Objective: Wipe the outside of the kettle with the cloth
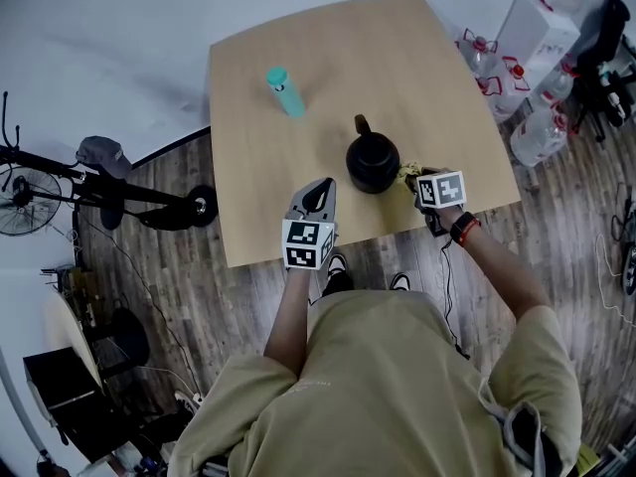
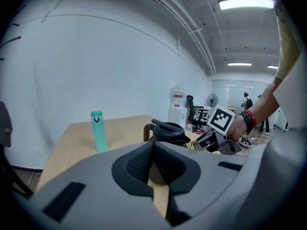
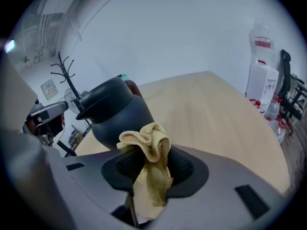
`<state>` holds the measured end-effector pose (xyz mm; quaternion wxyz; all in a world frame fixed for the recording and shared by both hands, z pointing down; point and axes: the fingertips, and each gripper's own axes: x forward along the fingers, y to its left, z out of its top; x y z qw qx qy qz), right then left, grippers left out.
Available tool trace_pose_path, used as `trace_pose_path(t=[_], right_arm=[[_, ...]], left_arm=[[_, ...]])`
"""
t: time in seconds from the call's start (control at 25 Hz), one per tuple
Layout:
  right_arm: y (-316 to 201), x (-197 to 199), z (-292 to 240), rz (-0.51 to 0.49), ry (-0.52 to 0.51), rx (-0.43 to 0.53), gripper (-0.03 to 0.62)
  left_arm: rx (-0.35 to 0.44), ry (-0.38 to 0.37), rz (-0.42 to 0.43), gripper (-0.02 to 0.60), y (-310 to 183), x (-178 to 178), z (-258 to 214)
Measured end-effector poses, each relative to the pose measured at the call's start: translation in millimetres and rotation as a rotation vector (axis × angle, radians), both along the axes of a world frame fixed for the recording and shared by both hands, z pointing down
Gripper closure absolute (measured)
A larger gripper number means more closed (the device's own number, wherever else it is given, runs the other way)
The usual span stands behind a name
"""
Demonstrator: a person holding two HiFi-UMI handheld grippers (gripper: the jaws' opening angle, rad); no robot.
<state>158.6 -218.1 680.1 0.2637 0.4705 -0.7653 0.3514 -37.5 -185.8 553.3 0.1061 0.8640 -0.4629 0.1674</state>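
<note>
Right hand-held gripper (image 3: pixel 152 170) clamps the cloth (image 3: pixel 147 140) just beside the kettle (image 3: pixel 117 115).

Open-plan office/lab floor. Evidence: long fluorescent ceiling strip light (image 2: pixel 246 3) beside exposed conduit, white water dispenser with upturned bottle (image 3: pixel 262 78), black swivel office chair (image 2: pixel 191 108), clear plastic water jugs (image 1: pixel 537 132) on grey-brown wood-plank flooring (image 1: pixel 169 286), black pedestal fan (image 1: pixel 20 202) (second fan (image 2: pixel 212 99) far down the room), pale wooden table (image 1: pixel 298 58).

A teal bottle (image 1: pixel 283 91) stands on the table (image 1: pixel 258 197).
</note>
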Motion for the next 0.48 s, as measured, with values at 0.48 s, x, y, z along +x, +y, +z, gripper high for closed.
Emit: trace_pose_path(t=[0.48], right_arm=[[-59, 7, 2, -0.065, 0.130, 0.150, 0.447]], left_arm=[[0.022, -0.057, 0.000, 0.557, 5, -2, -3]])
